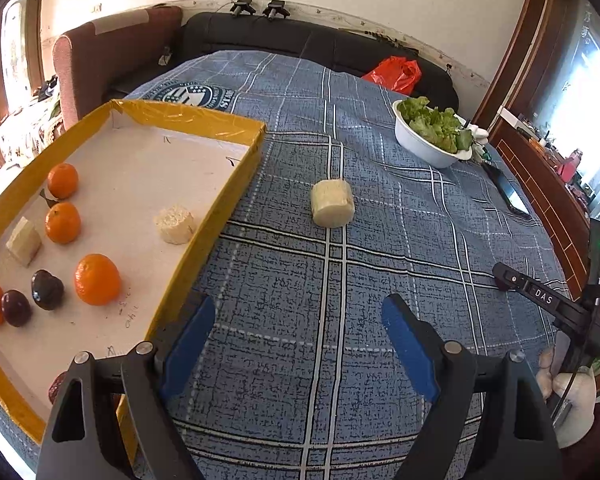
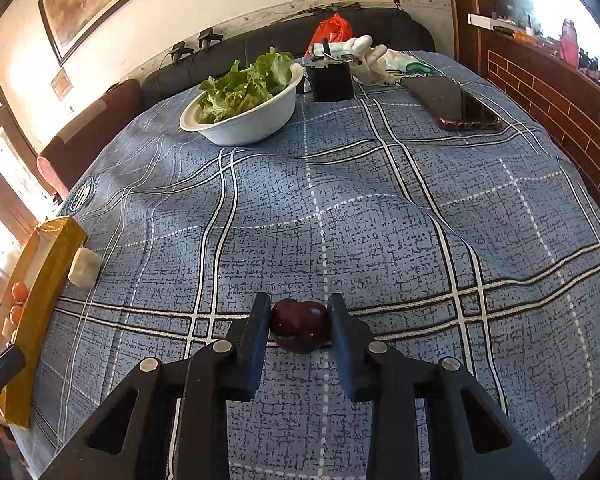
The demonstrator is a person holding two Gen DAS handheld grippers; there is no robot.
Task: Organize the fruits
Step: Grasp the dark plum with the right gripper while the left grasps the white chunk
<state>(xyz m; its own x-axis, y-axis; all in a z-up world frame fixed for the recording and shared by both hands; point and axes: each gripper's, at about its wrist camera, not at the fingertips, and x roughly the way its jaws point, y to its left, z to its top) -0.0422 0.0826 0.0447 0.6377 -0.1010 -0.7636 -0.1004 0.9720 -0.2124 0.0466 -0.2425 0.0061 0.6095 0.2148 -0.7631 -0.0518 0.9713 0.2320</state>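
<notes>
Right gripper: blue-padded fingers closed on a dark red plum, one pad against each side, the fruit low over the blue plaid cloth of the desk near its front edge. Left gripper: fingers spread wide with nothing between them, above the cloth just beside the right wall of the yellow-rimmed tray. Inside the tray, at the desk's left edge: four oranges, the largest nearest the left gripper; two dark plums side by side towards the tray's near left corner; a pale wedge-shaped piece; and a crumbly pale round piece close to the tray's right wall. On the cloth just right of the tray lies a pale cylindrical piece. Towards the far right corner stands a white bowl of lettuce, with a dark phone flat along the right edge
</notes>
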